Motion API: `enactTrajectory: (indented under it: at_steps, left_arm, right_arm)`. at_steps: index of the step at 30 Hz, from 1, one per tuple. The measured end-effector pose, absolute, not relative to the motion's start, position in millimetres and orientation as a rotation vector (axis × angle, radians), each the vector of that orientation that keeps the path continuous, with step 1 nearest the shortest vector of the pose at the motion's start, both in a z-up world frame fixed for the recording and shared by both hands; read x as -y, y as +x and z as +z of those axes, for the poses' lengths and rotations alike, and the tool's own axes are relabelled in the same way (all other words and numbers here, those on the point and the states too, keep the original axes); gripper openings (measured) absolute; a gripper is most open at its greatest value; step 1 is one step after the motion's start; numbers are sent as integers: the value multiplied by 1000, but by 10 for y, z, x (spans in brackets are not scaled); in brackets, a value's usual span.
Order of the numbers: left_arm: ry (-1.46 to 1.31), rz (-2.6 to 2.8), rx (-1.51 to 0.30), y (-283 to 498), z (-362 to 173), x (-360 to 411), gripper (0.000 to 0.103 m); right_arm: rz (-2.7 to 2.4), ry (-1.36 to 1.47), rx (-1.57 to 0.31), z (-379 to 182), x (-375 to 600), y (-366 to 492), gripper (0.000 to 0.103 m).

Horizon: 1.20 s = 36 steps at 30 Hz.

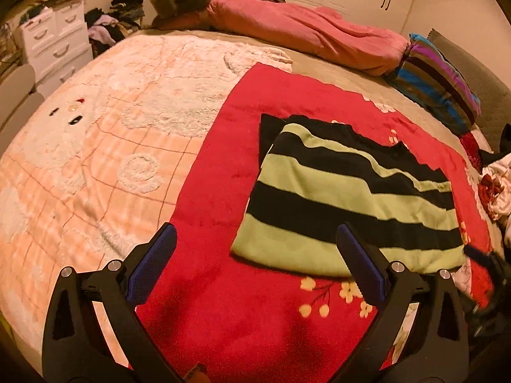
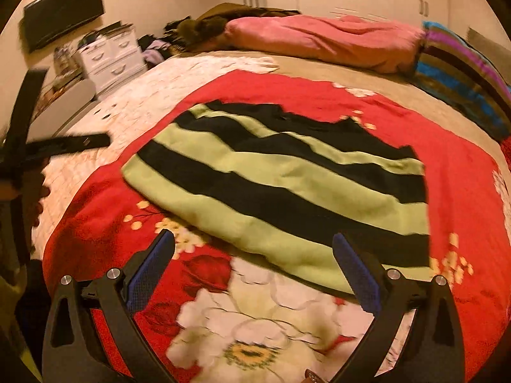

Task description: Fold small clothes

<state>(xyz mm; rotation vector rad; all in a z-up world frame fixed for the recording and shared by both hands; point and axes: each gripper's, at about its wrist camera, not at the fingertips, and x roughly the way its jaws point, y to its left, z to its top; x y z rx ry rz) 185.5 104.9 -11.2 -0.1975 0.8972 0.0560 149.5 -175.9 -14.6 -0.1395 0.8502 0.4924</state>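
My left gripper (image 1: 257,250) and right gripper (image 2: 254,260) both hover with jaws wide, holding nothing. The striped top (image 1: 348,198) lies folded flat on the red blanket (image 1: 255,319), just beyond both grippers.

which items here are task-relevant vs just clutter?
Job:
striped garment, lying on the red floral blanket
left gripper, jaws open
right gripper, jaws open

Lying about:
pink duvet
striped pillow
white drawers
wall TV
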Motion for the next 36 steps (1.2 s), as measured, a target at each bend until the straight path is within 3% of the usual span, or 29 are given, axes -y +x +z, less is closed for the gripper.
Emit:
enactTrajectory:
  at_steps: [14,33,35,36]
  left_arm:
    - [-191,18,-936,2563,-121,-1210,94]
    - [-372,-124,-1123,3589,-694,-1176,93]
    - [-430,-136,-1143,3628,-779,-1202,88]
    - [-462,-143,-1152,3645,-824,-1217,80]
  right_arm:
    - [584,-266,-842,-399,950,1435,99]
    - [630,-409,-749,-598,473,1496,99]
    - [626,-419,-740,-606,435,1516,99]
    - [626,-421,-735,-610,419,1533,99]
